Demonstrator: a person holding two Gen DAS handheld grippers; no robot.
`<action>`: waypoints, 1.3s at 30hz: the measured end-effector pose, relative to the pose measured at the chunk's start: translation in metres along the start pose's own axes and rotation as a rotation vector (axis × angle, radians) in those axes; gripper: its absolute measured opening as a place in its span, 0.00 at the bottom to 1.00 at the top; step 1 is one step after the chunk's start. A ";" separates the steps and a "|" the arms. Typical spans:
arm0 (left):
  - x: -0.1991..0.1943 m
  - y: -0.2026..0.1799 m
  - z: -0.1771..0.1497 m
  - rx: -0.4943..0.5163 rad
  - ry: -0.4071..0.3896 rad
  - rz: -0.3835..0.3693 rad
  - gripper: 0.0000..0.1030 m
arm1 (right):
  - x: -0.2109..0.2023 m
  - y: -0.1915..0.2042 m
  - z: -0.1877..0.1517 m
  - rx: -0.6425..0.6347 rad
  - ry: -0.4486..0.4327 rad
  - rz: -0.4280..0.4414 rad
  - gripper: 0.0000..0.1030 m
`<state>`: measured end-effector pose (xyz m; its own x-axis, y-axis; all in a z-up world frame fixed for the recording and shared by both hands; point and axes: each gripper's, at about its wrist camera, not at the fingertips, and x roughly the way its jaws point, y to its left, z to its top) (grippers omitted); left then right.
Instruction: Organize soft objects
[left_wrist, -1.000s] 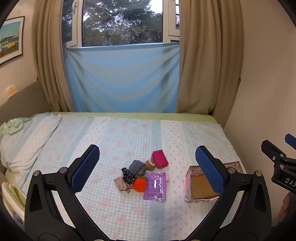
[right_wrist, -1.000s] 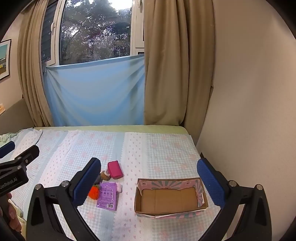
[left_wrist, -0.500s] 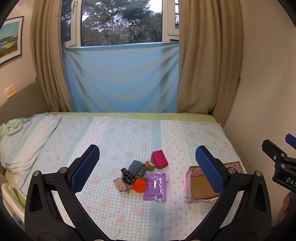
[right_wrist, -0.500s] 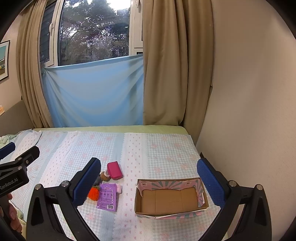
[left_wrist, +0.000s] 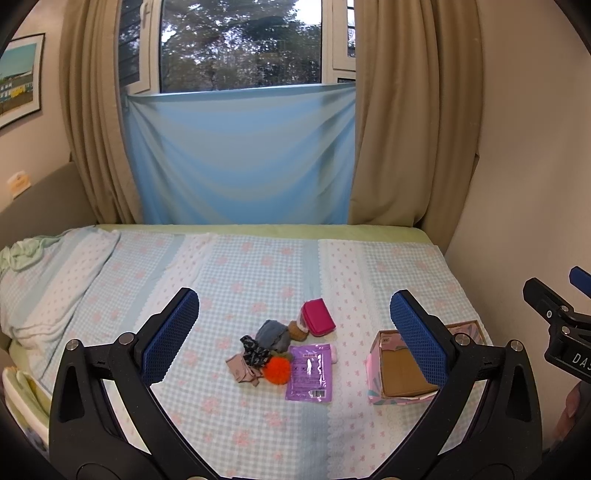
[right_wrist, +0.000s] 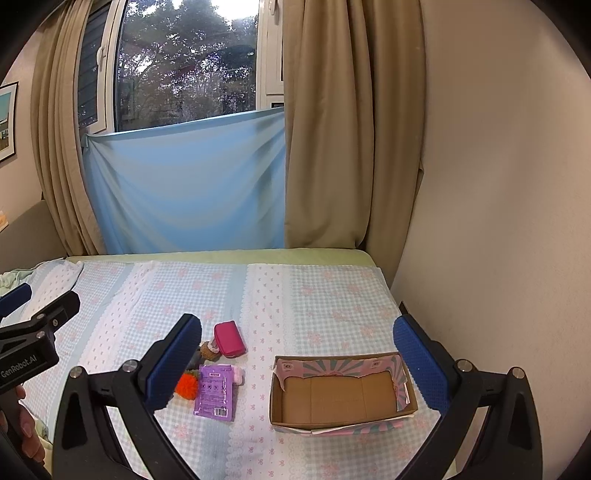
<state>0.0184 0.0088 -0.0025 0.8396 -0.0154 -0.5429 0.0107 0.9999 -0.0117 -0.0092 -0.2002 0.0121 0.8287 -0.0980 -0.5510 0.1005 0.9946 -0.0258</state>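
- Several soft things lie heaped mid-bed in the left wrist view: an orange pom-pom (left_wrist: 277, 370), dark cloth scraps (left_wrist: 255, 353), a pink pouch (left_wrist: 319, 322) and a purple sachet (left_wrist: 309, 371). All look light and limp; I'd pinch the fluffy ball at its middle. The left gripper (left_wrist: 294, 336) hangs above, jaws wide apart and empty.
- In the right wrist view, the right gripper (right_wrist: 295, 363) also gapes empty, above the bare cardboard box (right_wrist: 342, 421). Its left finger hides the cloth scraps.

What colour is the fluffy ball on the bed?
Bright orange. The fluffy ball shows best in the left wrist view.
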 end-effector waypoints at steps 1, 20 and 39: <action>0.000 0.000 0.000 0.000 0.000 -0.001 1.00 | 0.000 0.000 0.000 0.000 0.000 -0.001 1.00; 0.003 -0.001 -0.001 0.009 0.006 -0.017 1.00 | -0.004 0.001 0.001 0.011 0.001 0.002 1.00; 0.008 -0.005 -0.002 0.007 0.023 -0.020 1.00 | 0.002 -0.003 0.004 0.004 0.000 0.029 1.00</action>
<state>0.0245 0.0035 -0.0083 0.8267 -0.0355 -0.5615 0.0316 0.9994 -0.0167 -0.0059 -0.2032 0.0140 0.8310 -0.0696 -0.5518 0.0789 0.9969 -0.0068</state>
